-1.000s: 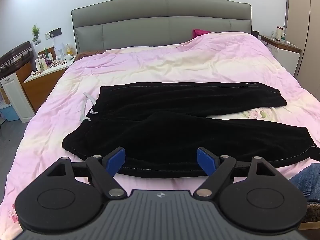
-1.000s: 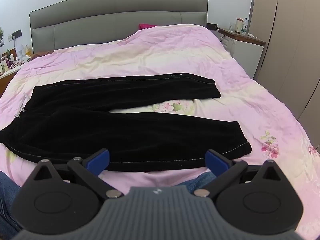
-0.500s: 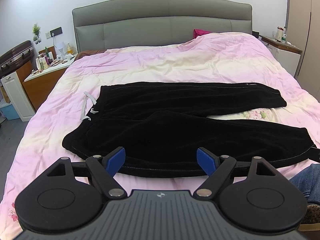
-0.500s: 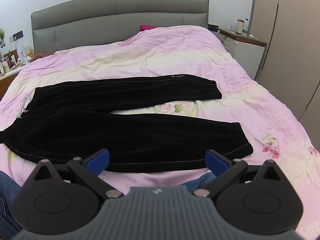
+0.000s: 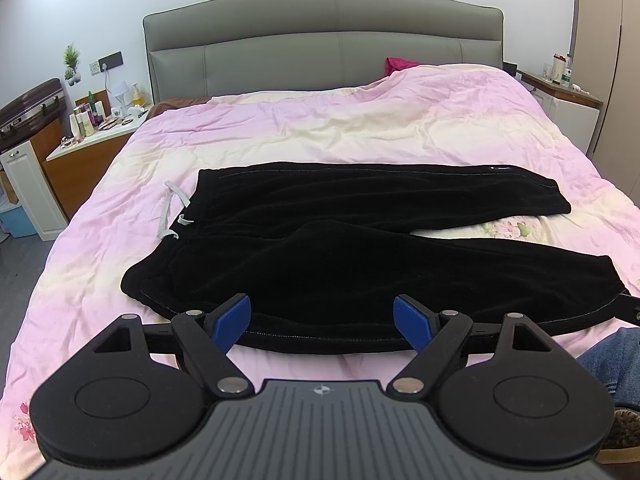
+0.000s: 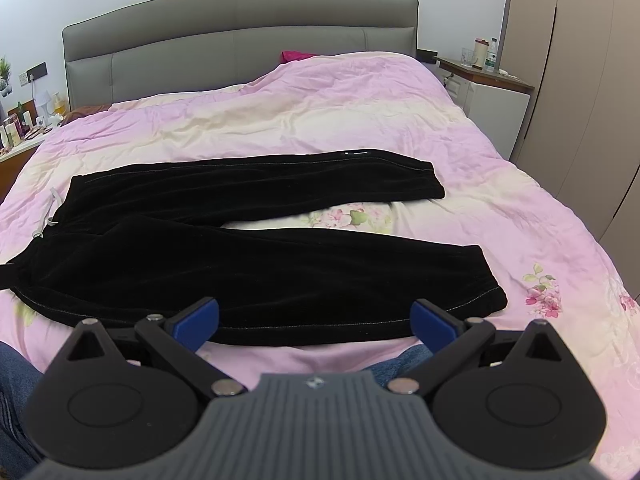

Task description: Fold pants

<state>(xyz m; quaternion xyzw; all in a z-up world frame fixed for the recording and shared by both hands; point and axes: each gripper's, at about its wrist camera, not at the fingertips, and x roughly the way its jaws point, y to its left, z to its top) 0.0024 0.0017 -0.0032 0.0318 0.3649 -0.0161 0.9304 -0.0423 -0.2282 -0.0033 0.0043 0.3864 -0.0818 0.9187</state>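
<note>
Black pants [image 5: 340,248] lie spread flat on the pink bed, waistband to the left with a white drawstring [image 5: 170,208], both legs running right and splayed apart. They also show in the right wrist view [image 6: 260,264]. My left gripper [image 5: 322,320] is open and empty, held just in front of the near edge by the hip. My right gripper [image 6: 316,320] is open and empty, in front of the near leg, whose cuff [image 6: 486,284] lies to its right.
The pink floral duvet [image 5: 360,128] covers the bed below a grey headboard [image 5: 320,40]. A cluttered nightstand [image 5: 92,128] stands left, another nightstand [image 6: 488,80] and a wardrobe [image 6: 580,100] right. The person's jeans-clad knees [image 6: 396,360] are at the bed's near edge.
Both views have shifted slightly, the right gripper rising or drawing back a little. The pants have not moved and both grippers stay open.
</note>
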